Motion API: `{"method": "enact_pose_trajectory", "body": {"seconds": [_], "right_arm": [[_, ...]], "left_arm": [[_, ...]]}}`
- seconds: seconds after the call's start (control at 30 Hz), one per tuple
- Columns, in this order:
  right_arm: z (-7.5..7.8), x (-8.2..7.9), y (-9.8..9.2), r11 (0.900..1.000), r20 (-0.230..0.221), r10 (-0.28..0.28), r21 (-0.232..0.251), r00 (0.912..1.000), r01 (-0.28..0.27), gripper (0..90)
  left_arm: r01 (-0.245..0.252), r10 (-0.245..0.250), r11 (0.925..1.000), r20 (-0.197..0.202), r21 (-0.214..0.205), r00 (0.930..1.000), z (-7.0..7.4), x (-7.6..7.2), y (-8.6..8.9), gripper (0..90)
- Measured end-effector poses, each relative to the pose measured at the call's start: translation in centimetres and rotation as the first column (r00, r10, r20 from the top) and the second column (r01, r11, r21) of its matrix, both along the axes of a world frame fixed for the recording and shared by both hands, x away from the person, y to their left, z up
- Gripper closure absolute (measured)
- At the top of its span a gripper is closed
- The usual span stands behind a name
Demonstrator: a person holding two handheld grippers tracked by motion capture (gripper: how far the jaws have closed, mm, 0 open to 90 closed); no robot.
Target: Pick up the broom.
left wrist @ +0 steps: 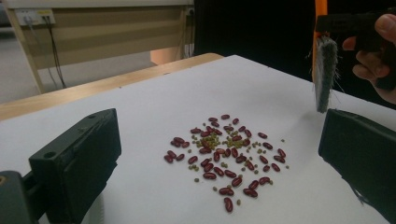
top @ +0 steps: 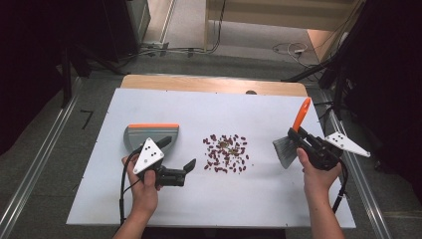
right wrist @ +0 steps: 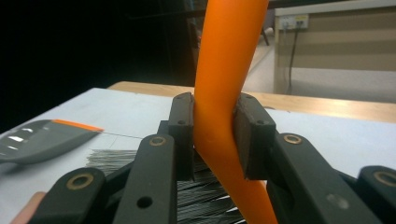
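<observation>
Black jaws of the right tool (right wrist: 212,140) pinch the orange handle of a brush (right wrist: 224,84) between their pads, one pad on each side of the handle where it bends. Below the grip, the grey bristles (right wrist: 112,158) fan out just under the jaws. In the high view the right tool (top: 298,137) sits at the right side of the tabletop (top: 278,199), the handle rising up and away from it and the bristle head (top: 283,149) hanging on the side toward the beans, clear of the surface as far as the left gripper view shows.

Over at the left, the left tool (top: 180,164) has its jaws spread wide with nothing between the pads. From its own camera, the pile of beans (left wrist: 226,156) lies straight ahead, framed between the two jaws but well beyond their tips, on the white tabletop. The pile is a loose scatter of dark red beans mixed with small green ones. The brush (left wrist: 324,74) hangs beyond the pile, off toward this tool's right jaw, with the other hand (left wrist: 373,56) behind it.

A grey dustpan with an orange edge (top: 152,135) lies flat just behind the left tool, on the side away from the person. The beans (top: 226,153) sit between the two tools, nearer the open left one than the brush, and touch neither.
</observation>
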State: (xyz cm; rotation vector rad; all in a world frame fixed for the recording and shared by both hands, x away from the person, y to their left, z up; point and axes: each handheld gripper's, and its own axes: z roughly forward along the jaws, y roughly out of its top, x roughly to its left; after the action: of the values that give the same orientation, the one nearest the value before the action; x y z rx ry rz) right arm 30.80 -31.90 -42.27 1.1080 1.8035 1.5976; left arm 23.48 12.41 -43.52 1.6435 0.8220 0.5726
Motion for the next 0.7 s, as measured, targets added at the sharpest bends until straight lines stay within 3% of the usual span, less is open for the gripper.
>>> {"method": "enact_pose_trajectory", "body": {"seconds": [0.27, 0.4, 0.7], "right_arm": [[1.2, -0.6, 2.5, 0.9983, 0.035, 0.056, 0.016, 0.9978, -0.056, 69.2], [1.7, -1.0, 4.0, 0.9960, 0.048, 0.086, 0.019, 0.9951, -0.087, 69.3], [2.4, -2.4, 7.7, 0.9866, 0.064, 0.160, 0.023, 0.9851, -0.161, 69.2]], "left_arm": [[0.049, -0.049, 0.9987, 0.019, 0.012, 0.9986, 0.2, 1.0, -2.0, 0.0], [0.084, -0.083, 0.9963, 0.009, -0.019, 0.9965, 0.2, 1.4, -2.5, 0.0], [0.150, -0.151, 0.9874, -0.007, -0.049, 0.9885, 0.1, 1.0, -3.6, 0.2]]}}
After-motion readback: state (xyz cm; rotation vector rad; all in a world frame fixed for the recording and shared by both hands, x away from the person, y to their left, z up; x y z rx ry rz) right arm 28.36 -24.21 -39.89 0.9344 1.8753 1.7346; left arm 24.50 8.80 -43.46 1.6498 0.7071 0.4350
